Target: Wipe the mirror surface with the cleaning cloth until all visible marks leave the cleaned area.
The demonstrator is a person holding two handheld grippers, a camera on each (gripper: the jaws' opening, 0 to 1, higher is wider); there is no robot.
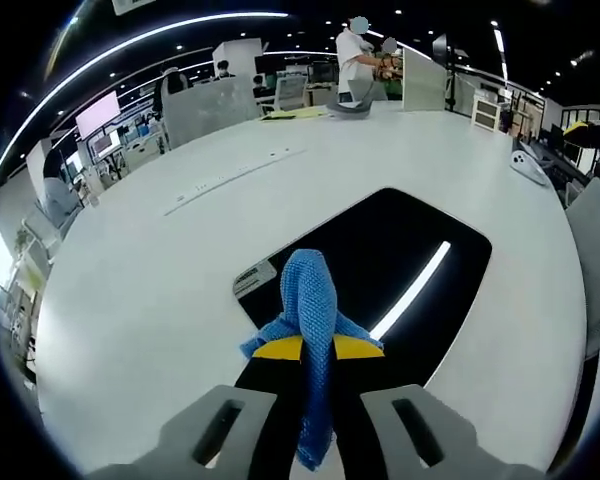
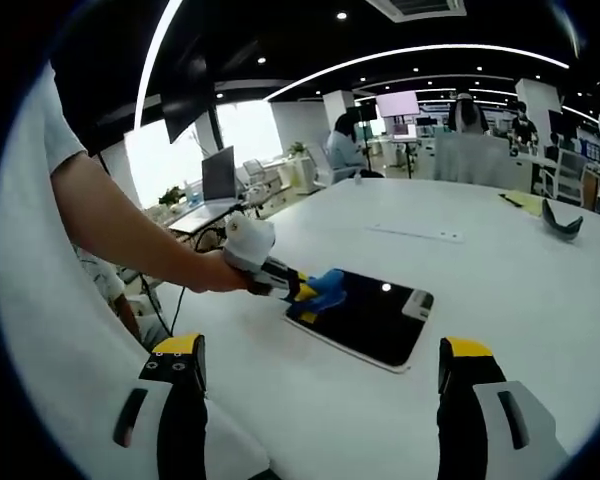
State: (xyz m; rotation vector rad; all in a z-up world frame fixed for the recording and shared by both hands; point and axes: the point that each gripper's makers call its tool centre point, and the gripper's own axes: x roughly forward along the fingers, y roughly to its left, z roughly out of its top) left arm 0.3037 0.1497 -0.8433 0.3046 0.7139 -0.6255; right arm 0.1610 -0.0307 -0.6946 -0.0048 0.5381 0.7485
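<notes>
Clearly, the left gripper (image 1: 316, 385) is clamped on the blue cleaning cloth (image 1: 310, 310), pressing it to the near edge of the dark mirror (image 1: 410, 250) lying flat on the white table (image 1: 140, 300). Further right, the right gripper (image 2: 320, 375) hovers above the table, jaws wide apart, holding nothing.

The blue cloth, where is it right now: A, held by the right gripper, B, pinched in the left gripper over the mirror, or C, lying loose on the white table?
B: the blue cloth sits clamped in the left gripper, at the mirror edge.
</notes>
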